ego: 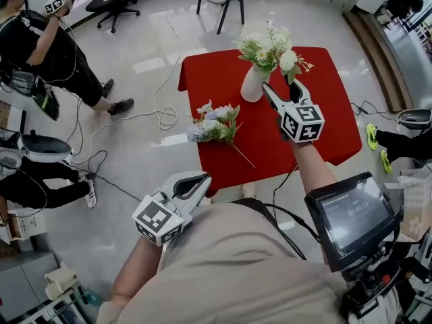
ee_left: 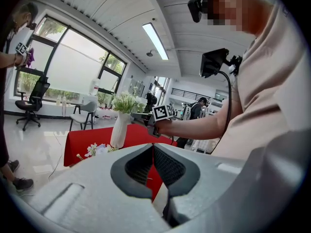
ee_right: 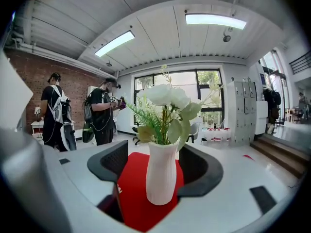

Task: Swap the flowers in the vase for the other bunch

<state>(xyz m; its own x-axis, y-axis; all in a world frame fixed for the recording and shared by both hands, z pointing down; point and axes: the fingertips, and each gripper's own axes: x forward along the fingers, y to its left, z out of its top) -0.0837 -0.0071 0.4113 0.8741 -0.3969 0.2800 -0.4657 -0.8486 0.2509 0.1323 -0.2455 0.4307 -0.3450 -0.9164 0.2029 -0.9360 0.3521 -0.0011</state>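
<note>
The white ribbed vase [ego: 254,84] stands upright near the far edge of the red worktop [ego: 331,123]. It is narrow at the neck and wider toward the base. It holds the vase bunch [ego: 271,48]: large white blooms, smaller cream flowers, thin green fronds and broad pale-green leaves that spread above the rim.

The second bunch [ego: 214,123] lies flat on the worktop, nearer the person than the vase and towards the left edge, well apart from the vase. It has white and pale lavender-blue heads with green leaves. Its bare stem points toward the near right.

Right hand-held gripper [ego: 281,85]: released. It is extended over the worktop just beside the vase, on the vase's right in the head view. In the right gripper view the jaws stand apart with the vase body between them. A gap shows on the left side, and the pads do not press on the vase.

Left hand-held gripper [ego: 202,179]: clenched, jaw tips together with nothing between them. It is held short of the worktop's near edge, close to the person's body, clear of both bunches.
</note>
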